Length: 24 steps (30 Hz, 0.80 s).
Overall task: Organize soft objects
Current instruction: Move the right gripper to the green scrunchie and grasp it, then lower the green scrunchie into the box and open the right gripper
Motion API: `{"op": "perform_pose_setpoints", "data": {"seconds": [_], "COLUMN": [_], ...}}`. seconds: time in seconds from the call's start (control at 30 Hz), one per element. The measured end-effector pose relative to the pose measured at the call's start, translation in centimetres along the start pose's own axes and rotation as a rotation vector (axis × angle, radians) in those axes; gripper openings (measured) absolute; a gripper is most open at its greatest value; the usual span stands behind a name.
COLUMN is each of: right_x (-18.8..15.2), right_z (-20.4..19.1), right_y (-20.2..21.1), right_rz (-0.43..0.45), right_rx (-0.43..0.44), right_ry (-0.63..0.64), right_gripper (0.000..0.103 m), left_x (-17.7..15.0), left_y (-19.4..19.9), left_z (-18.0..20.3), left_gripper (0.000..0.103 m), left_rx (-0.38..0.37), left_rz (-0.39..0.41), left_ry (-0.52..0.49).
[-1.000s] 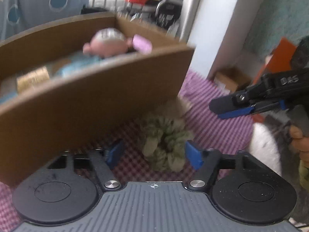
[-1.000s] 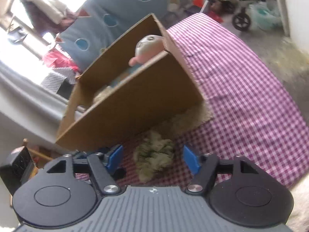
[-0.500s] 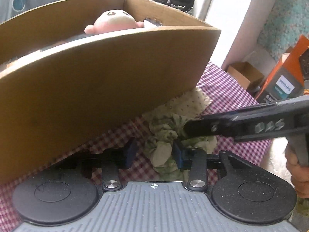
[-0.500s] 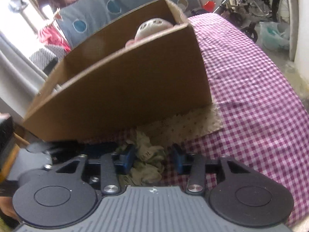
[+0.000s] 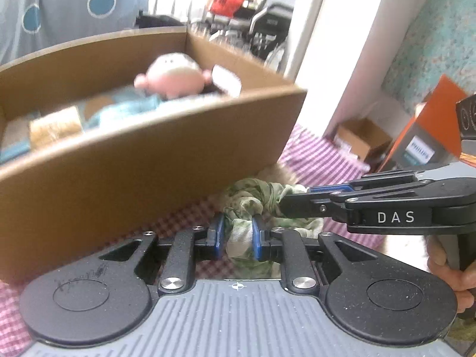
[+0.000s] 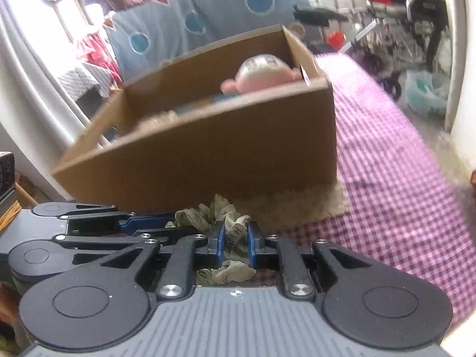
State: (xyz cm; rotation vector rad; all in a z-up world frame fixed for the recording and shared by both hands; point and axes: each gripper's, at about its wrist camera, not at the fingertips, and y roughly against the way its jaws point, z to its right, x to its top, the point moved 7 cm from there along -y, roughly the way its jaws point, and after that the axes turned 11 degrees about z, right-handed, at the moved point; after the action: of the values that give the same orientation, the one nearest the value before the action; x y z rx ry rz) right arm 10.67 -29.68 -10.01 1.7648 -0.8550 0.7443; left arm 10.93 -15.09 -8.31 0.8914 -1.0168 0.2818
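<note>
A green scrunchie (image 5: 253,196) (image 6: 205,217) hangs just in front of the brown cardboard box (image 5: 148,172) (image 6: 208,154). My left gripper (image 5: 236,229) (image 6: 175,227) is closing, its blue pads pressing one side of the scrunchie. From the right, my right gripper (image 6: 235,235) (image 5: 285,205) is also closing and pinches the other side. Inside the box lie a pink plush toy (image 5: 175,74) (image 6: 261,74), a light blue soft item (image 5: 125,110) and a tan one (image 5: 55,126).
A purple checked cloth (image 6: 401,193) covers the table. A beige mat (image 6: 312,202) pokes out from under the box. An orange carton (image 5: 422,139) and a small cardboard box (image 5: 363,139) stand at the right. A person's hand (image 5: 446,267) holds the right gripper.
Both grippers went from open around the scrunchie to clamped on it. The scrunchie has come up off the cloth, and more of the box's inside shows.
</note>
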Motion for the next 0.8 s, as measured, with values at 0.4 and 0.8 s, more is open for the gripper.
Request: {"op": "perform_pose_setpoints", "data": {"seconds": [0.4,0.8], "right_x": [10.2,14.3], "right_z": [-7.7,-7.3], "right_y": [3.6,-9.3], "right_rz": [0.229,0.021], "right_rx": [0.137,0.168], "right_ry": [0.235,0.273], "right_gripper": [0.017,0.017], "left_x": [10.3,11.7], "left_y": [7.8,-1.7], "left_z": [-1.6,-9.4], "left_gripper": [0.018,0.018], "left_rx": [0.039,0.14], "left_rz": [0.296,0.112], "left_ry": [-0.057,0.069]}}
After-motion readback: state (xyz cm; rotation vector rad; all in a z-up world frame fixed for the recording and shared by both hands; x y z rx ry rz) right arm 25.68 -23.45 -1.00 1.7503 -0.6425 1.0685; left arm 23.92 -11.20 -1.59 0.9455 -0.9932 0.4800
